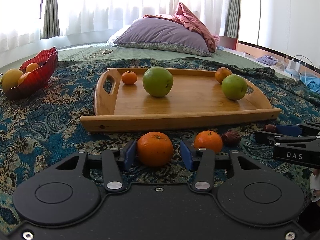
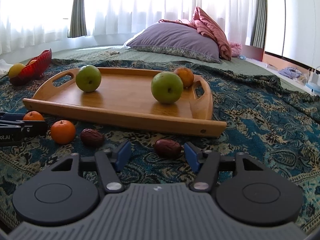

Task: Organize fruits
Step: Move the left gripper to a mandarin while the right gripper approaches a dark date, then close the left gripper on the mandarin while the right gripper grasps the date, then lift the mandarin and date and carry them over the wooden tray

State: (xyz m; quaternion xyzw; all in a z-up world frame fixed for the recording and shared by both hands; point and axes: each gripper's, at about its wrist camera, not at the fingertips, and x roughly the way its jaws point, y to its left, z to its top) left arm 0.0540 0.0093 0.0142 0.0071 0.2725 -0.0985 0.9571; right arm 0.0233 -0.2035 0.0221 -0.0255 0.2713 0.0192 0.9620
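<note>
Pick step: left tool [image 1: 158,153] brackets the orange [image 1: 155,148] on the bed blanket [image 1: 50,124] before the tray [image 1: 180,120], right pad clear, so not gripping; right tool [image 2: 158,156] is released around a date [image 2: 167,148]; next, clamp both and lift.

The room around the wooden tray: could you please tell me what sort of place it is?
Most likely a bedroom: the tray sits on a bed's patterned blanket, with a purple pillow behind and curtained windows beyond.

Teal paisley blanket [image 1: 50,120], orange mandarin [image 1: 155,149]
</note>
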